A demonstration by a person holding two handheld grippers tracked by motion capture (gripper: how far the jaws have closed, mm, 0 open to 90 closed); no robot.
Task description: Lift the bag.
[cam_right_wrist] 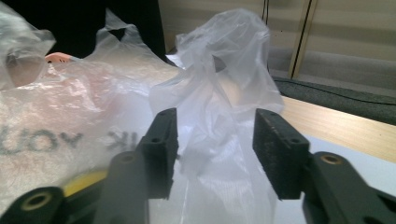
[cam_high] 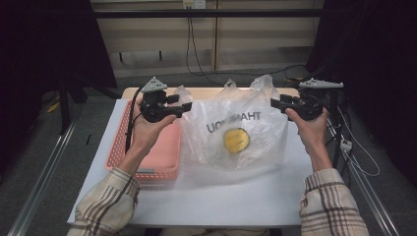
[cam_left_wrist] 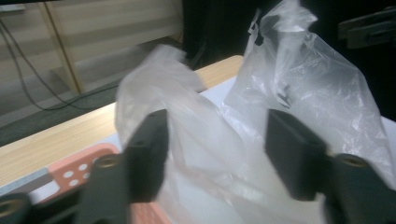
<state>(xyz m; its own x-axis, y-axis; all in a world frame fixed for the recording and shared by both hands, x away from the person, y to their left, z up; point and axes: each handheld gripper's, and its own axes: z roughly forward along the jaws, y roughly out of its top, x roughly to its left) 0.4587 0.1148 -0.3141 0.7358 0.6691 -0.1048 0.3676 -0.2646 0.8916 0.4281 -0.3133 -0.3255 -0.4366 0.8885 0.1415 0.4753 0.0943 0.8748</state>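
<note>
Both claws — left gripper (cam_left_wrist: 212,154), right gripper (cam_right_wrist: 212,149) — gape around the clear plastic bag's (cam_high: 236,130) handles.
Close squarely on bunched film; lift evenly — yellow round thing (cam_high: 236,140) inside.

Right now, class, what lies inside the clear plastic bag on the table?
Inside the plastic bag one round yellow object shows through the film, below the dark printed lettering. What it is cannot be told, and crumpled folds near the handles may hide anything else.

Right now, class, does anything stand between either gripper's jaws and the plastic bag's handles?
Nothing visible does. The left gripper has its jaws apart with a handle of the plastic bag bunched loosely between them. The right gripper is likewise open around the other handle. The pink basket lies beside the bag, out of the way.
</note>
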